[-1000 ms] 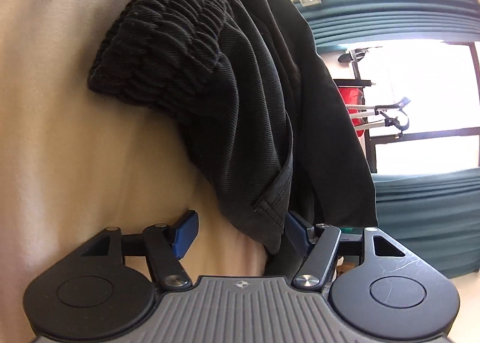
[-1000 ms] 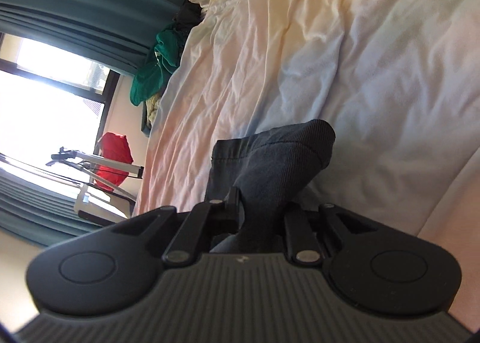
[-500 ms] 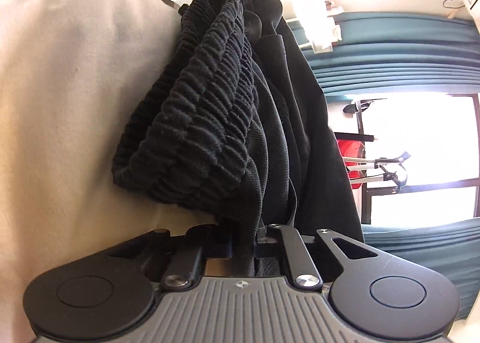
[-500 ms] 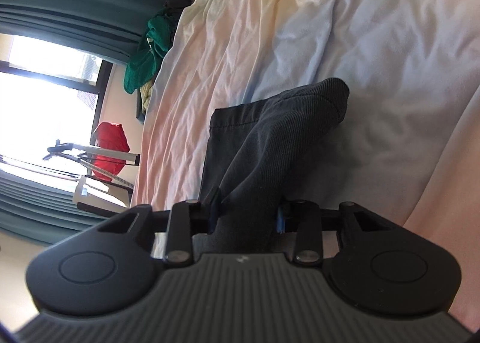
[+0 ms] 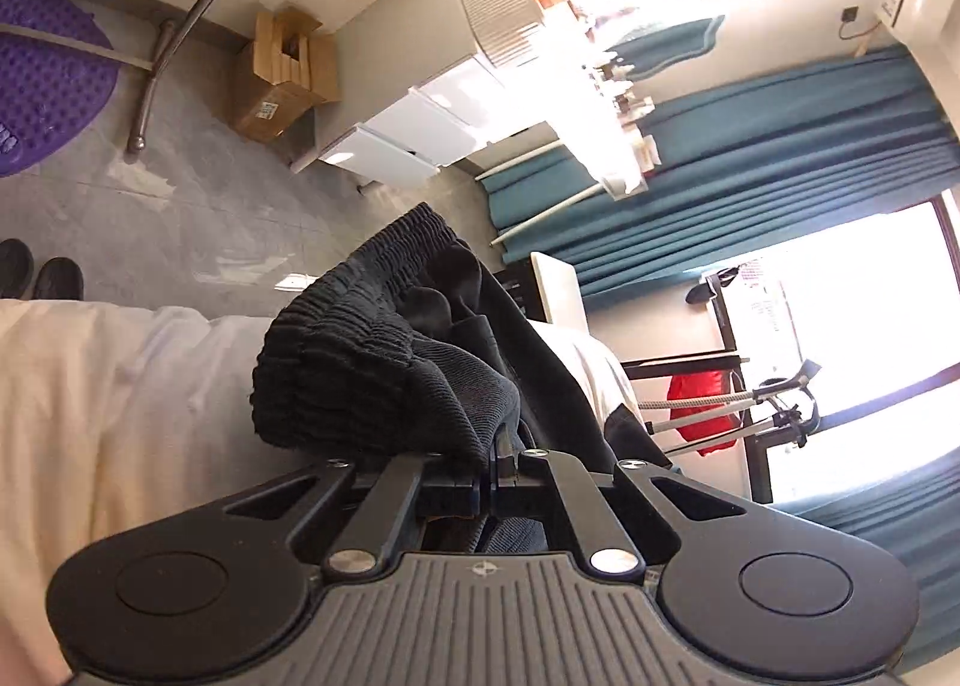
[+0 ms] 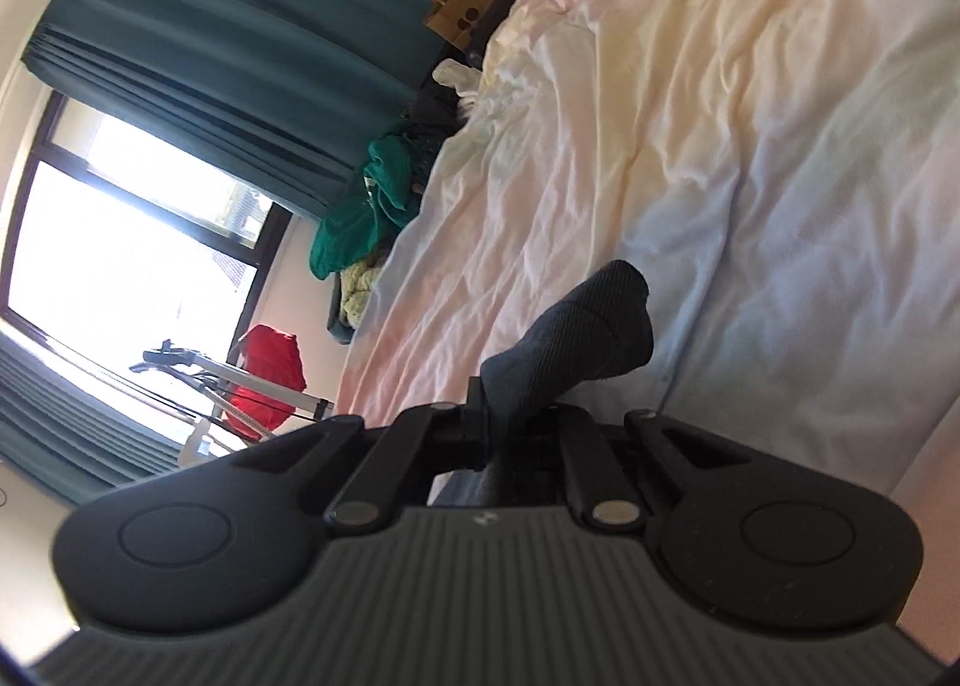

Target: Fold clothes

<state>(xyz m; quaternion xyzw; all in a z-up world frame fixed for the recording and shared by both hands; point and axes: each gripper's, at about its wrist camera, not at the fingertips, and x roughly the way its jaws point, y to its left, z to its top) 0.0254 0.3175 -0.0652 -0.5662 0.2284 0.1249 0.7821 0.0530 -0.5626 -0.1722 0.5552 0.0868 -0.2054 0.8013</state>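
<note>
A pair of black trousers [image 5: 384,374] with a ruched elastic waistband hangs bunched in front of my left gripper [image 5: 489,473], which is shut on the cloth and holds it above the cream bedsheet [image 5: 90,404]. My right gripper [image 6: 510,428] is shut on another part of the same dark garment [image 6: 576,332], which sticks up past the fingers over the pale bedsheet [image 6: 750,146]. The fingertips are hidden by the cloth in both views.
A bed edge with grey floor beyond [image 5: 198,206], a cardboard box [image 5: 282,80], white drawers [image 5: 408,128] and a purple mat [image 5: 42,86]. Teal curtains [image 6: 228,26], a pile of green clothes [image 6: 372,200], a paper bag [image 6: 459,8] and a red bag [image 6: 267,374] by the window.
My left gripper closed on the trousers and lifted them off the bed, swinging the view out to the room. My right gripper tightened on its part and rose too.
</note>
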